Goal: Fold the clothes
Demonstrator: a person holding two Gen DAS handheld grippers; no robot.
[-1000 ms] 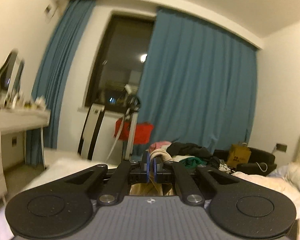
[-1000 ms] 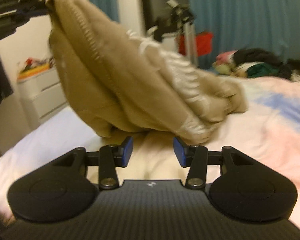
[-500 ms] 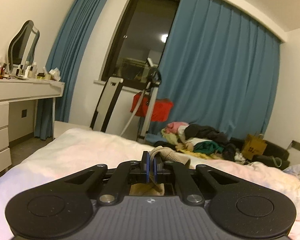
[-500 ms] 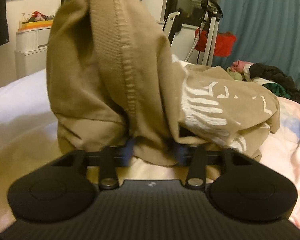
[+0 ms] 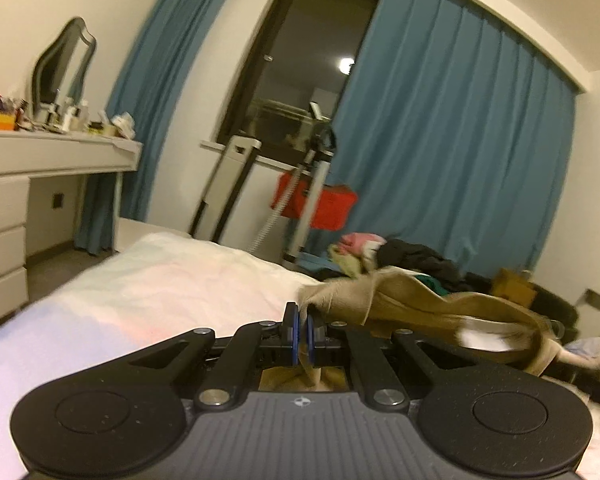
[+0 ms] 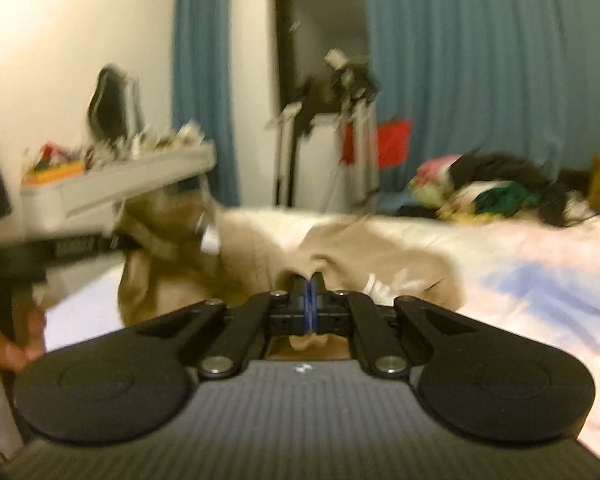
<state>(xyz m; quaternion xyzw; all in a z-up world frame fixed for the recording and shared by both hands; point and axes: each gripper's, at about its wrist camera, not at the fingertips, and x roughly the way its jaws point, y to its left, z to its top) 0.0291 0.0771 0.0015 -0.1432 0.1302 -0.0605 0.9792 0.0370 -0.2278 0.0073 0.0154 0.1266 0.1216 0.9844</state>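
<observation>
A tan garment with white print [image 5: 420, 300] stretches from my left gripper [image 5: 300, 330] off to the right above the bed. The left jaws are shut on a fold of its cloth. In the right wrist view the same tan garment [image 6: 252, 252] hangs between both tools over the bed. My right gripper [image 6: 310, 300] is shut on a bunched edge of it. The left gripper's body [image 6: 72, 246] shows at the left of that view, also holding the cloth, with a hand [image 6: 4, 344] below it. The right wrist picture is blurred.
The bed [image 5: 160, 284] has a white and pastel cover. A pile of other clothes [image 5: 400, 256] lies at its far end. A white dresser with a mirror [image 5: 40, 156] stands left. Blue curtains, a dark window and a stand with a red bag [image 5: 320, 204] are behind.
The right jaws, open a second ago below the hanging garment, have shut on its cloth and risen. The left gripper sank with its hold unchanged; the garment now spreads sideways between both.
</observation>
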